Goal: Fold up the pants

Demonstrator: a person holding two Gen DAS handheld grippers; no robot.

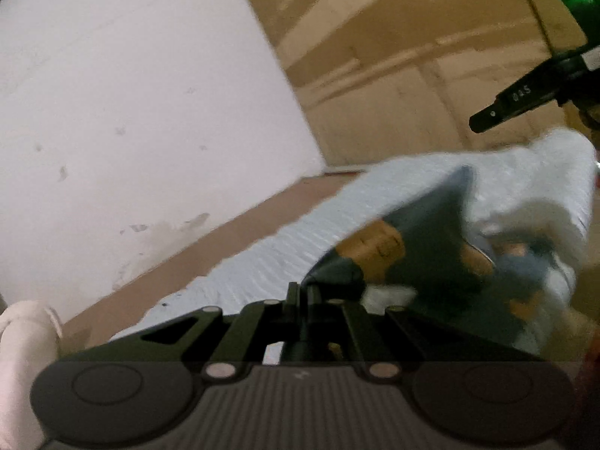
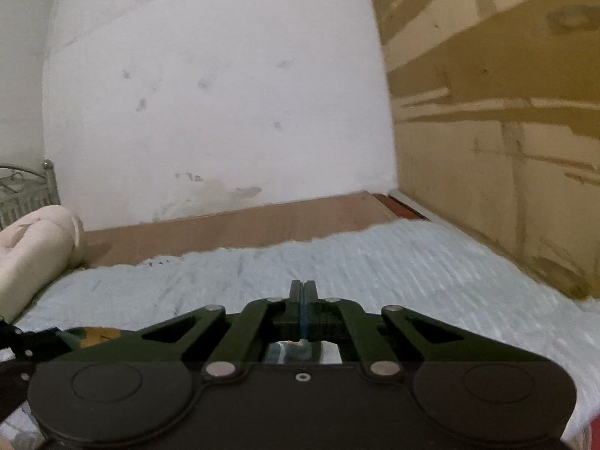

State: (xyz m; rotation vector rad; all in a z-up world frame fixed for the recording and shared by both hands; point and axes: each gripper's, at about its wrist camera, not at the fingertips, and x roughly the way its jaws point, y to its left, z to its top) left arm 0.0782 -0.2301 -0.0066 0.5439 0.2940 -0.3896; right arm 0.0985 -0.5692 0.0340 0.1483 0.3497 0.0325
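The pants (image 1: pixel 423 258) are dark fabric with tan and blue patches, blurred, lifted over a pale blue bedspread (image 1: pixel 270 262). My left gripper (image 1: pixel 303 292) is shut on an edge of the pants, which stretch up and to the right from its tips. The right gripper's black finger (image 1: pixel 502 108) shows at the upper right of the left wrist view. In the right wrist view my right gripper (image 2: pixel 303 288) is shut, with a thin blue strip of fabric pinched between its fingers. A bit of the pants (image 2: pixel 93 335) shows at the lower left there.
The bedspread (image 2: pixel 375 262) covers a bed against a white wall (image 2: pixel 225 93). A brown board (image 2: pixel 243 221) runs along the wall. A tan wooden panel (image 2: pixel 506 131) stands on the right. A rolled cream pillow (image 2: pixel 33 247) and metal headboard (image 2: pixel 26 191) lie left.
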